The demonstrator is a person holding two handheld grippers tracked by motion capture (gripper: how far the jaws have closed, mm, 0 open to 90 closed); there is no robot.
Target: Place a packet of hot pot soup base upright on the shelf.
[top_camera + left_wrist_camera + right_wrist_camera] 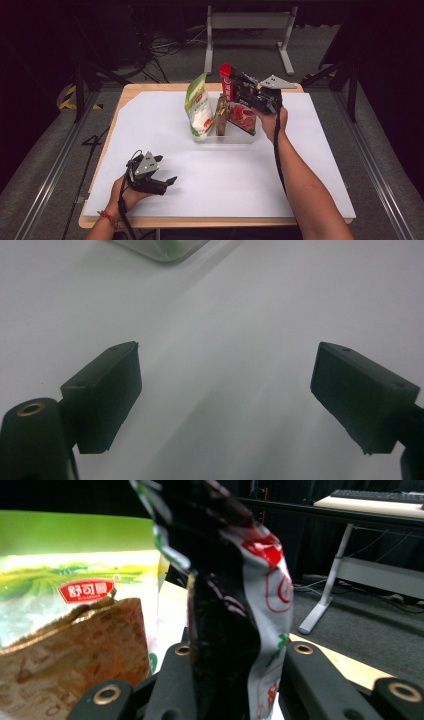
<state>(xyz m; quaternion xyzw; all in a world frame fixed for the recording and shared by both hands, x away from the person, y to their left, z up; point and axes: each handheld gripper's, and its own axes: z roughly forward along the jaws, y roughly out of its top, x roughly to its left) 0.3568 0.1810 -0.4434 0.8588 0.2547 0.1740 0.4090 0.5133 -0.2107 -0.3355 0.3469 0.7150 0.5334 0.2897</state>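
Note:
A clear plastic bin (pixel 235 139) stands at the far middle of the white tabletop (pixel 225 175). Upright in it are a green and white bag (pixel 198 106), a brown-gold bag (pixel 220 116) and a dark bag with red print (pixel 243 114). My right gripper (pixel 246 85) comes in from the right at bag-top height, shut on the upper part of the dark bag (pixel 225 595), which fills the gap of the right gripper (pixel 235 652). The green bag (pixel 60 580) and brown-gold bag (pixel 75 650) stand just beside it. My left gripper (pixel 167 169) rests low at the near left; the left gripper (pixel 225 390) stands open, nothing between its pads.
A corner of the clear bin (pixel 165 250) lies far ahead of the left gripper. The wooden table edge (pixel 215 221) runs along the front. Behind the table stand a grey frame (pixel 250 22) and loose cables on the floor.

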